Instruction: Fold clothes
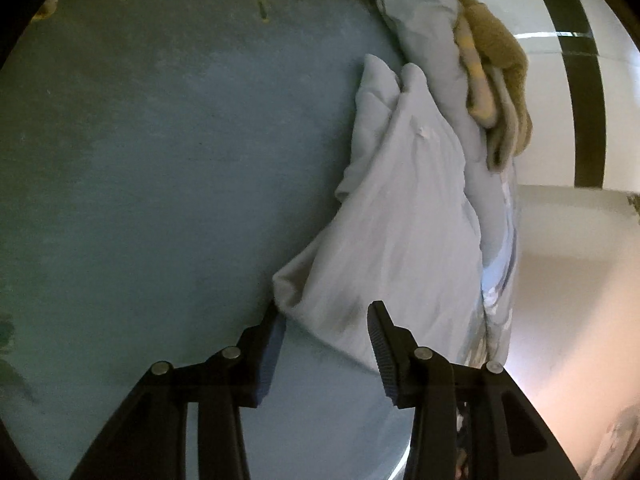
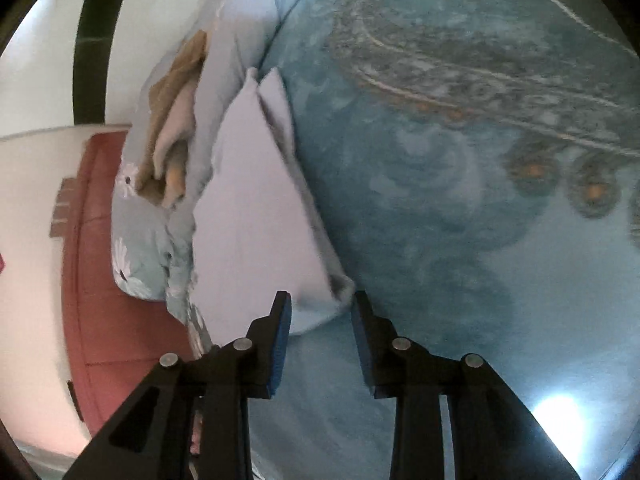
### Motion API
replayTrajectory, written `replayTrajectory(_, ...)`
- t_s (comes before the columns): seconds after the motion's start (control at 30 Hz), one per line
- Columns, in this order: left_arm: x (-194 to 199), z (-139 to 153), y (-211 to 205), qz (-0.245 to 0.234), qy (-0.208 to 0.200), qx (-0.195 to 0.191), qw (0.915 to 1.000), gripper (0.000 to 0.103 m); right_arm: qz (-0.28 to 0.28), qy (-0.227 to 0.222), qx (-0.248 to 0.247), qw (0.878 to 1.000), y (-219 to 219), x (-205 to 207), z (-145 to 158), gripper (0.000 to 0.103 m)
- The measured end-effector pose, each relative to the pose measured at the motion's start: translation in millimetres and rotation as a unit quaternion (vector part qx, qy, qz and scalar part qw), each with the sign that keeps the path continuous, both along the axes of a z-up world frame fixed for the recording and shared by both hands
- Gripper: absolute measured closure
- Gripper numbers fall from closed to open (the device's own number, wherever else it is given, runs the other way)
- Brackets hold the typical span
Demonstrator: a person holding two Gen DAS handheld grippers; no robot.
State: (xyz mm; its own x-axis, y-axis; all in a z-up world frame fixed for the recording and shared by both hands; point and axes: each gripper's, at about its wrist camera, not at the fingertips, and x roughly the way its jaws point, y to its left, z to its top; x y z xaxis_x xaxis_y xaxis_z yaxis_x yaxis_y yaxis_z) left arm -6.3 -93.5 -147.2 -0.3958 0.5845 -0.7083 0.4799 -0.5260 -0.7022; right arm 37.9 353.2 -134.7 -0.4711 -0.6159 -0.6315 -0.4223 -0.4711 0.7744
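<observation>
left gripper (image 1: 325, 312) jaws spread, pale garment (image 1: 400, 240) corner between the tips | right gripper (image 2: 320, 300) jaws spread around the garment's other corner | garment on blue bedspread (image 1: 160, 160), beside floral quilt (image 2: 140, 248) and tan cloth (image 1: 500, 80)

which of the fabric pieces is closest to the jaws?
The plain white garment; its corner lies between both grippers' open jaws. The tan cloth and floral bedding lie farther off.
</observation>
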Motion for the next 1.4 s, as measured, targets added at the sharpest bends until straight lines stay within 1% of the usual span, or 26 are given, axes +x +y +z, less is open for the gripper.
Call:
replayTrajectory(0.07,-2,1,-4,0.018,0.003,0.007,0.9998,0.059,-0.019,-0.005,0.0,1.0,-2,-4,-2,0.071)
replayTrajectory(0.1,-2,1,-4,0.024,0.003,0.006,0.9997,0.063,-0.03,-0.005,-0.004,1.0,-1,-6,-4,0.071)
replayTrajectory(0.13,-3,1,-4,0.031,0.004,0.005,0.9995,0.069,-0.042,-0.005,-0.008,0.999,0,-7,-7,0.073)
replayTrajectory(0.17,-4,1,-4,0.037,0.004,0.004,0.9993,0.083,-0.05,-0.003,-0.012,0.999,1,-8,-7,0.086)
replayTrajectory(0.2,-5,1,-4,0.04,0.002,-0.001,0.9992,0.091,-0.054,-0.002,-0.01,0.998,1,-9,-6,0.091)
replayTrajectory(0.23,-4,2,-5,0.043,-0.001,-0.005,0.9991,0.093,-0.055,-0.001,-0.008,0.998,2,-9,-5,0.095)
replayTrajectory(0.27,-3,3,-5,0.049,-0.001,-0.005,0.9988,0.095,-0.056,-0.001,-0.003,0.998,2,-10,-2,0.096)
replayTrajectory(0.37,1,12,-6,0.056,-0.002,-0.009,0.9984,0.097,-0.055,0.006,0.016,0.998,4,-10,13,0.099)
replayTrajectory(0.47,6,30,0,0.054,0.008,-0.022,0.9983,0.097,-0.049,0.022,0.025,0.998,9,-1,33,0.099)
replayTrajectory(0.53,22,43,-6,0.05,0.012,-0.027,0.9983,0.097,-0.043,0.029,0.03,0.998,9,7,44,0.099)
replayTrajectory(0.6,39,50,-5,0.047,0.012,-0.03,0.9984,0.097,-0.04,0.035,0.029,0.998,10,18,53,0.099)
replayTrajectory(0.7,65,60,-3,0.043,0.012,-0.034,0.9984,0.097,-0.031,0.027,0.026,0.999,9,43,57,0.099)
replayTrajectory(0.77,85,64,-1,0.038,0.008,-0.039,0.9985,0.097,-0.027,0.021,0.03,0.999,10,60,57,0.099)
replayTrajectory(0.83,104,57,1,0.033,-0.01,-0.044,0.9984,0.097,-0.027,0.003,0.031,0.999,11,78,50,0.099)
replayTrajectory(0.93,119,36,4,0.043,-0.041,-0.029,0.9978,0.097,-0.033,-0.025,0.032,0.999,12,96,32,0.099)
replayTrajectory(1.0,124,23,5,0.052,-0.056,-0.02,0.9969,0.097,-0.039,-0.036,0.027,0.998,12,98,23,0.099)
replayTrajectory(1.07,127,18,6,0.057,-0.055,-0.019,0.9967,0.097,-0.042,-0.045,0.027,0.998,12,98,16,0.099)
replayTrajectory(1.17,127,17,8,0.052,-0.051,-0.028,0.9969,0.097,-0.036,-0.048,0.033,0.998,11,95,13,0.099)
replayTrajectory(1.27,127,13,9,0.051,-0.057,-0.031,0.9966,0.095,-0.031,-0.052,0.036,0.998,12,93,9,0.099)
replayTrajectory(1.3,129,14,8,0.051,-0.057,-0.03,0.9966,0.093,-0.031,-0.055,0.035,0.997,12,93,8,0.099)
replayTrajectory(1.4,135,20,3,0.055,-0.057,-0.019,0.9967,0.093,-0.034,-0.053,0.029,0.998,13,93,6,0.099)
